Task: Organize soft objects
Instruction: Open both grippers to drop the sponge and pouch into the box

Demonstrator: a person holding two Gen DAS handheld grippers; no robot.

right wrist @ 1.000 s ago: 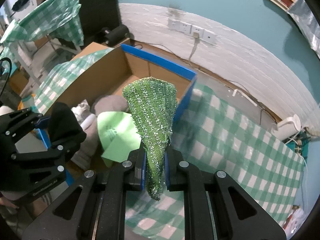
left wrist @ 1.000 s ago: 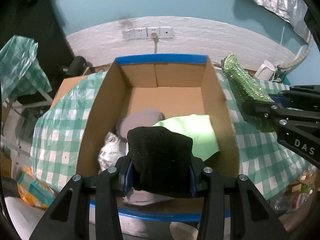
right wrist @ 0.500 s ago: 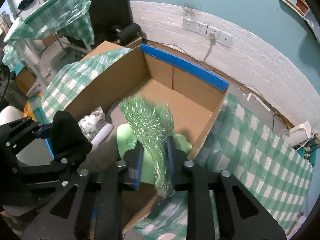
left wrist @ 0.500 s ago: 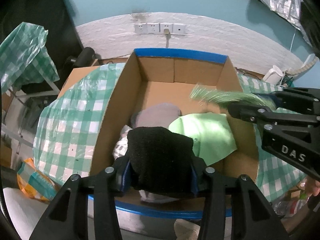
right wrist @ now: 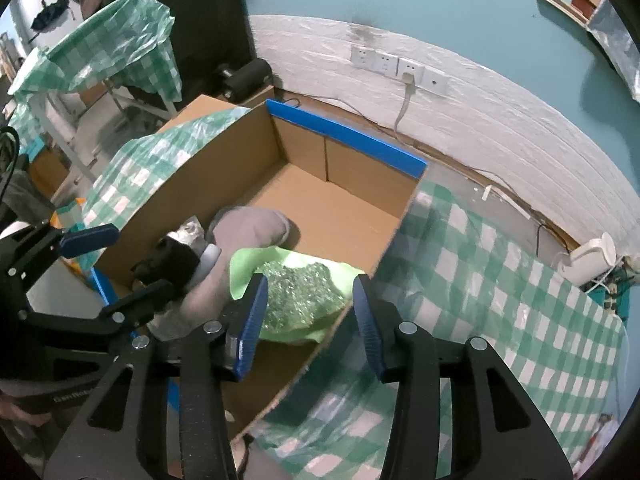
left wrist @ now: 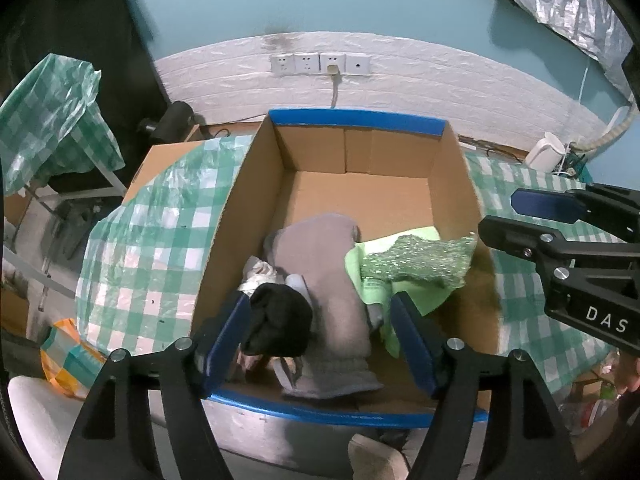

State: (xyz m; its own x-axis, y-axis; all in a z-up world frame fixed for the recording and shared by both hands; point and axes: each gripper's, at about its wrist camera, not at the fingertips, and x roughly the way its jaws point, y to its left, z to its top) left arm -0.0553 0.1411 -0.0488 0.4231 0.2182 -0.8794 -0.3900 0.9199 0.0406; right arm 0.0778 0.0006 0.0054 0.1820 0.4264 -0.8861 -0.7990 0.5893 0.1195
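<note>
Both tongs are spread wide over the box (left wrist: 248, 184), so the soft things can drop in. The left tongs (left wrist: 320, 336) let the black sock (left wrist: 280, 320) fall; the right tongs (right wrist: 306, 320) left the green cloth (right wrist: 300, 296) on the pile

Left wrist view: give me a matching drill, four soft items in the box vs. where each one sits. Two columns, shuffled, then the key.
Items
1. black sock
2. grey sock
3. sparkly green cloth
4. light green cloth

Places
A. on top of the light green cloth, against the box's right wall
B. near-left corner, beside the left gripper's left finger
C. stretched down the middle of the cardboard box
D. spread under the sparkly cloth

Pairs: 1-B, 2-C, 3-A, 4-D
</note>
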